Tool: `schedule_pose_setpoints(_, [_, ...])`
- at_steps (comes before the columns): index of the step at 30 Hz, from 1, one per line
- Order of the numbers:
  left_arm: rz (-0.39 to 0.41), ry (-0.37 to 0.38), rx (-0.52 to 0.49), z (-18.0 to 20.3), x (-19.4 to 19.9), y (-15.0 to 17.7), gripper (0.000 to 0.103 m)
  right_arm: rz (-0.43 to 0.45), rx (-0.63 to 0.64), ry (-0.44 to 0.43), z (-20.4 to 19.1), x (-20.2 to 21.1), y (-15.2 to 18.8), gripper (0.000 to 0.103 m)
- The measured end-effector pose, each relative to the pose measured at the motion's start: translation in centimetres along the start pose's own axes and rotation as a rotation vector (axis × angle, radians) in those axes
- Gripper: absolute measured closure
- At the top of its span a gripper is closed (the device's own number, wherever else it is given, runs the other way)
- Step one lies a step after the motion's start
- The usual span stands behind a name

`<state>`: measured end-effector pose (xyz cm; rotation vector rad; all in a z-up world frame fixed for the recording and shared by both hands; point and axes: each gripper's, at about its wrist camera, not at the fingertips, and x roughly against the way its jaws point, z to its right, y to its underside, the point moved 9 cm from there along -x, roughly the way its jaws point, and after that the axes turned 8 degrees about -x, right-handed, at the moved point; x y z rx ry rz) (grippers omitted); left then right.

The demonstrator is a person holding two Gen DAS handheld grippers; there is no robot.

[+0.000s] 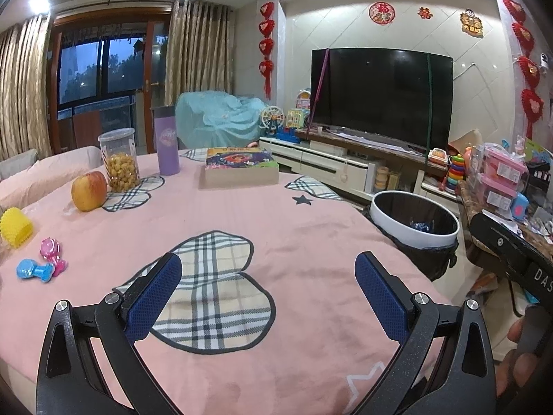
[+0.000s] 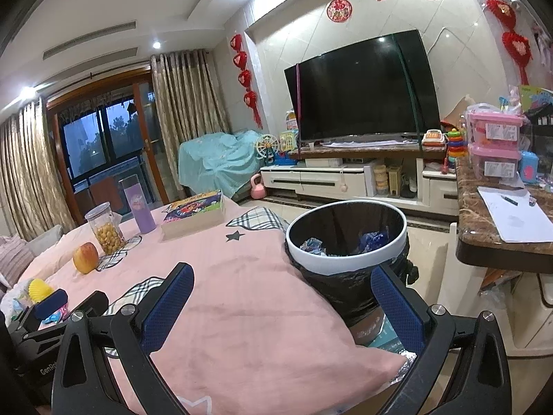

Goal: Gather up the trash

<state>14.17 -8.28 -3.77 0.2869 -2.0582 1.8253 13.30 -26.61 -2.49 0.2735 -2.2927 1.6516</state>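
Observation:
A white-rimmed trash bin (image 2: 345,263) lined with a black bag stands off the table's right edge; blue crumpled wrappers (image 2: 371,240) lie inside it. The bin also shows in the left wrist view (image 1: 414,238). My left gripper (image 1: 268,283) is open and empty above the pink tablecloth (image 1: 276,214). My right gripper (image 2: 283,297) is open and empty, over the table's right edge just short of the bin. The left gripper (image 2: 52,307) appears at the left of the right wrist view.
On the table stand an apple (image 1: 88,191), a snack jar (image 1: 119,160), a purple bottle (image 1: 167,140), a book box (image 1: 240,166), a yellow toy (image 1: 15,228) and small blue and pink toys (image 1: 41,264). A marble counter (image 2: 501,238) is right of the bin.

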Motion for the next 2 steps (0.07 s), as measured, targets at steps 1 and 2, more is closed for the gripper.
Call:
schedule_pose_setpoints(1, [-0.003,0.002,0.000,0.03,-0.13,0.04,0.000,-0.006,-0.001,0.000,-0.06,-0.17,0.09,0.000])
schedule_pose_setpoints(2, [-0.008,0.005,0.001,0.00,-0.26,0.14,0.000,-0.012,-0.001,-0.001,-0.04,-0.37,0.13,0.000])
